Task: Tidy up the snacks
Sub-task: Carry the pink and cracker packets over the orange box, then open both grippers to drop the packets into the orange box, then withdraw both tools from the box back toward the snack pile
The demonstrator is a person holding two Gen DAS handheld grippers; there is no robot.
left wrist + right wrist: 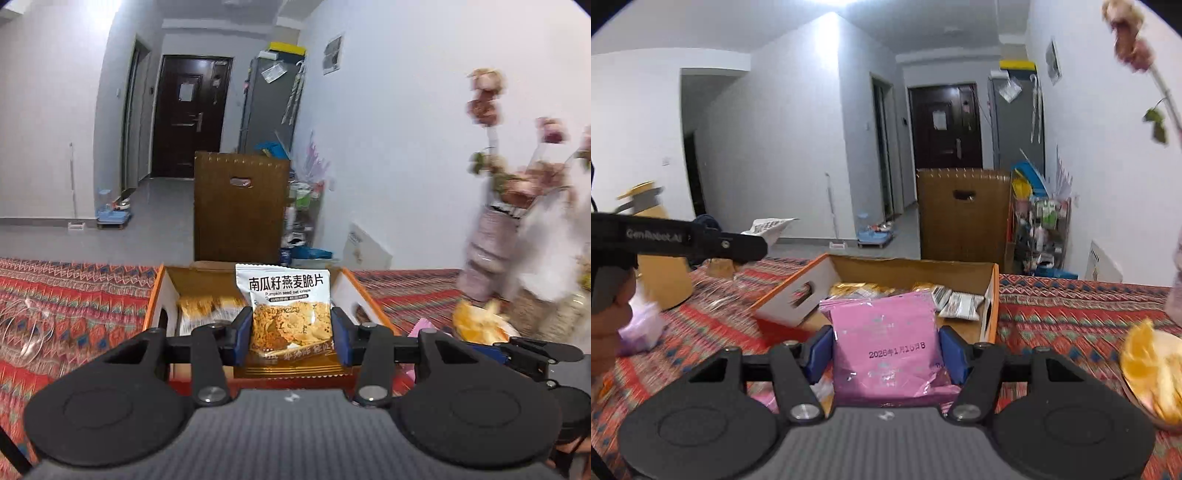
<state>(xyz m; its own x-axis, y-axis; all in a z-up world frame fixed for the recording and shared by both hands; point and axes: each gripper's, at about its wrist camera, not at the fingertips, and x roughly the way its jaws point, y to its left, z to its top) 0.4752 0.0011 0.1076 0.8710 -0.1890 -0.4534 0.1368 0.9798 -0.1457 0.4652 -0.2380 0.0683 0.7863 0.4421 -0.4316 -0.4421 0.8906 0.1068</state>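
The left gripper clamps a white crisp packet upright at frame centre – long axis vertical, print facing the camera. The right gripper grips a pink packet likewise (date stamp readable). Behind both, the open cardboard box sits on a red patterned cloth.

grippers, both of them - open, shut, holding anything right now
Left gripper: shut on the white oat crisps packet.
Right gripper: shut on the pink snack packet.

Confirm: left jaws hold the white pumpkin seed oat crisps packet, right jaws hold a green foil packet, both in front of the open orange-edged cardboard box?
Not quite. The right wrist view shows the right gripper clamping a pink foil packet, not green. The rest stands: the left gripper holds the white pumpkin seed oat crisps packet, both before the open orange-edged cardboard box.
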